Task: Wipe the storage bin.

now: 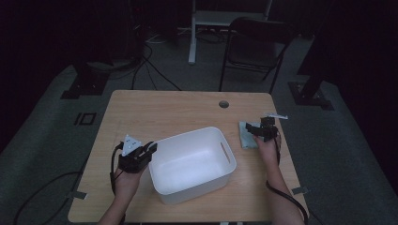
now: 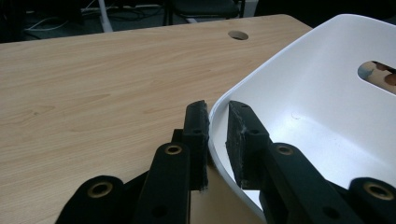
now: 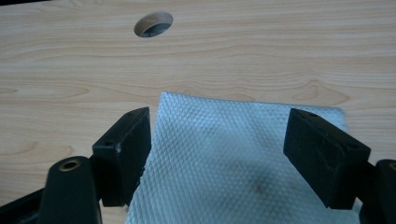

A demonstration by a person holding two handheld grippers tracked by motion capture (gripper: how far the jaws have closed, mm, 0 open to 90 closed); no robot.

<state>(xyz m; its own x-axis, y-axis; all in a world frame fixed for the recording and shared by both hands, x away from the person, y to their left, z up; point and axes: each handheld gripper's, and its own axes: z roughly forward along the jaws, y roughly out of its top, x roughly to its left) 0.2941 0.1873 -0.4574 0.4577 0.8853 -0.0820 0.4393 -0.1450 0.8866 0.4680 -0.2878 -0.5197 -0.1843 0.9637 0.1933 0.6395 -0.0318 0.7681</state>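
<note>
Tabletop (image 1: 141, 112): left claw (image 2: 217, 135) pinches the bin (image 2: 322, 93) rim; right claw (image 3: 233, 154) spread over the cloth (image 3: 219, 154).

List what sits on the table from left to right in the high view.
Left claw clamped on the tub's rim → white tub → light blue cloth → right claw, open above the cloth.

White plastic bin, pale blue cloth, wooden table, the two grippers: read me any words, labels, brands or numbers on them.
There is no text to read.
White plastic bin: plain, no label on the walls in sight.
Pale blue textured cloth: woven pattern, no print.
Light wooden table: bare grain and a round cable hole.
Black left gripper and right gripper: no markings legible.
</note>
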